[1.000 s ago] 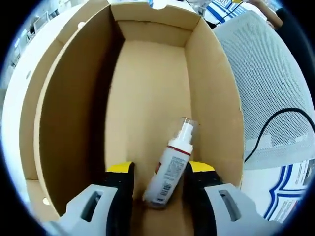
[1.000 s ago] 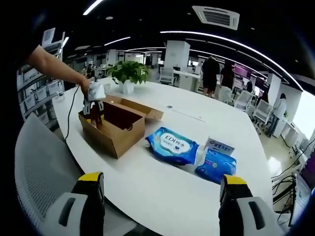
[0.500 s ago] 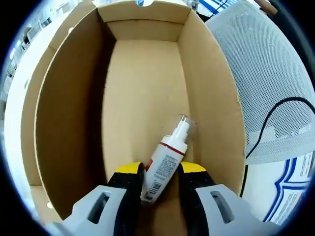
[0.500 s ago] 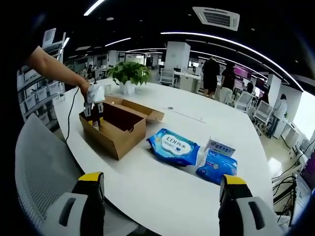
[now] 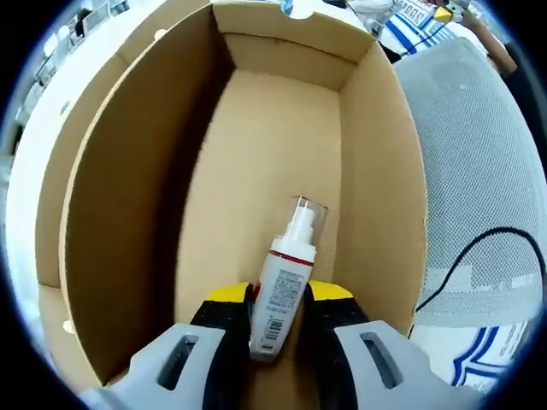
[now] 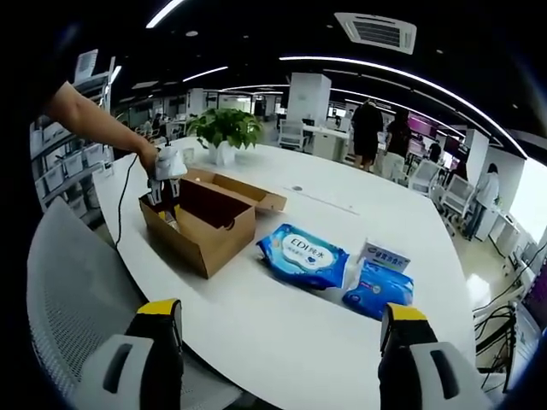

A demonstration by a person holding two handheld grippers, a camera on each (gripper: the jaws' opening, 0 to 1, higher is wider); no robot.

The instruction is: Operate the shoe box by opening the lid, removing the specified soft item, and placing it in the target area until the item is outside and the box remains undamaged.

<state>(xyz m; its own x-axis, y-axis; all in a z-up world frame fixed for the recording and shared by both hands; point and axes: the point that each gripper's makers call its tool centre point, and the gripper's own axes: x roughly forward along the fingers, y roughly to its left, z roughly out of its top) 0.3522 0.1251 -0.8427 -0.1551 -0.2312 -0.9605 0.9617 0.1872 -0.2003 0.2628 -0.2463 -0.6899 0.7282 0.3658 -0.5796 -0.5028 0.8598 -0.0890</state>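
While our left gripper [image 5: 278, 303] has its yellow-tipped jaws pressed against the lower body of the small white pump bottle with the red band and clear cap [image 5: 282, 286], which lies on the floor of the open brown cardboard shoe box [image 5: 111, 213], we judge the lift should go straight up, keeping the bottle off the box's nearby side wall so the cardboard does not get bent. Our right gripper [image 6: 278, 342] hangs with its jaws wide apart and empty above the white oval table [image 6: 282, 316]. On that table rest a blue soft wipes pack [image 6: 305, 254] and a smaller blue pack [image 6: 379, 288], with a potted green plant [image 6: 224, 128] beyond the box. Around us is an open office with ceiling strip lights and a white mesh chair [image 6: 73, 282].
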